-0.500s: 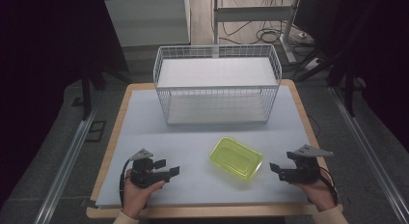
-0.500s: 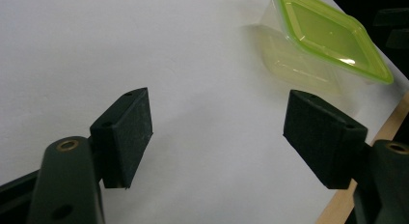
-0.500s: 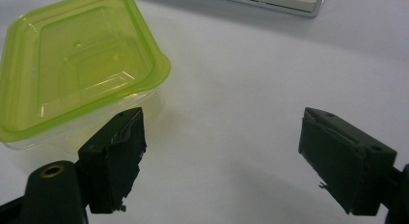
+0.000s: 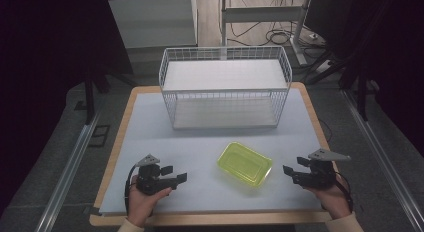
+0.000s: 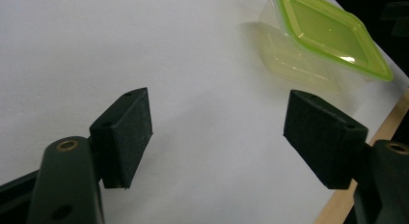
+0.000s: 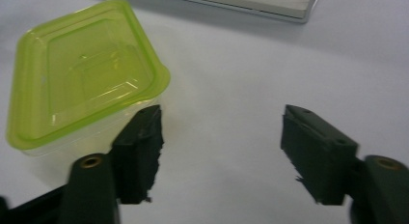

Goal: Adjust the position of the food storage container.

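Overhead light is brightening the desk [image 4: 150, 137] while the room around it is sitting in darkness. In both gripper views the near jaws are blurring softly, and the yellow-green container [image 5: 333, 35] is casting a faint shadow and catching mild glare.

The high view looks forward and down from above the person's side, far enough back to take in the whole desk [image 4: 150, 127], the white wire basket [image 4: 225, 87] at its far side and the floor around. The left gripper view sits low and close over the desk surface, facing the yellow-green lidded container [image 5: 333, 35] at its upper right. The right gripper view, equally low and close, has that same container [image 6: 82, 69] at its left, which all three views share.
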{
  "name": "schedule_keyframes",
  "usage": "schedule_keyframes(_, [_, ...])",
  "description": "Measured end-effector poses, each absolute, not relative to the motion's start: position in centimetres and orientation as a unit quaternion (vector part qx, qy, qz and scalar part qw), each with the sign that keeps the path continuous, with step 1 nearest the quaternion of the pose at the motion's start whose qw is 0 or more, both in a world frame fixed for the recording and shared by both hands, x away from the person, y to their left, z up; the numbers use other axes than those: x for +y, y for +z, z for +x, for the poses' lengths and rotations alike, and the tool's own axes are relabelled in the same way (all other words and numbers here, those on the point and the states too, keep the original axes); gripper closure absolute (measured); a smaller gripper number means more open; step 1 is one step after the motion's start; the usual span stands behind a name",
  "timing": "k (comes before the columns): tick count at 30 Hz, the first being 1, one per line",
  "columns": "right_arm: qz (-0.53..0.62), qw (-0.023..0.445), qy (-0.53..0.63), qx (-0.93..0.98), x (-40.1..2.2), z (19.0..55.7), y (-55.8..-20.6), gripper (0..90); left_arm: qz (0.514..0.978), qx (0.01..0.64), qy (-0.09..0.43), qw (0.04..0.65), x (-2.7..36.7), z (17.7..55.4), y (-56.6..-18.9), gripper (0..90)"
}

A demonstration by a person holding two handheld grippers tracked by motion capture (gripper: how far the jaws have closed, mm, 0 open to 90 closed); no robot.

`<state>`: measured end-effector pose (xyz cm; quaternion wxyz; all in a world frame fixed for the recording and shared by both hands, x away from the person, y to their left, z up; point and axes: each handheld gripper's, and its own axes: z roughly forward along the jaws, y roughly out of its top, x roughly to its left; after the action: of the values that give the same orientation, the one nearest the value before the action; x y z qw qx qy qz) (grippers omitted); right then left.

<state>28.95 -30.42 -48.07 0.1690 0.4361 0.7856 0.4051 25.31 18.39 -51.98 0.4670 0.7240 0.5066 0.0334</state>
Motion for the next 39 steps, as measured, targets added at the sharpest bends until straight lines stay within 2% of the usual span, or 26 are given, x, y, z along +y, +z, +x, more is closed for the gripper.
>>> schedule_keyframes(5, [0.434,0.183,0.415,0.779,-30.5,28.7,-47.3,69.5,0.724,0.506,0.034,0.468,18.4,25.3,-51.9,25.4])
schedule_keyframes(8, [0.427,0.183,0.423,0.778,-30.4,28.4,-46.6,81.0,0.723,0.506,0.035,0.469,18.5,25.3,-51.8,25.4])
schedule_keyframes(11, [0.416,0.173,0.431,0.782,-30.2,28.2,-46.1,88.1,0.723,0.506,0.034,0.469,18.5,25.3,-51.8,25.4])
schedule_keyframes(23, [0.378,0.151,0.447,0.797,-27.7,27.3,-45.3,89.6,0.726,0.503,0.034,0.467,18.3,25.4,-51.9,25.2])
schedule_keyframes(39, [0.328,0.097,0.448,0.826,-22.8,26.0,-46.0,89.6,0.728,0.502,0.031,0.466,18.1,25.4,-52.0,25.2])
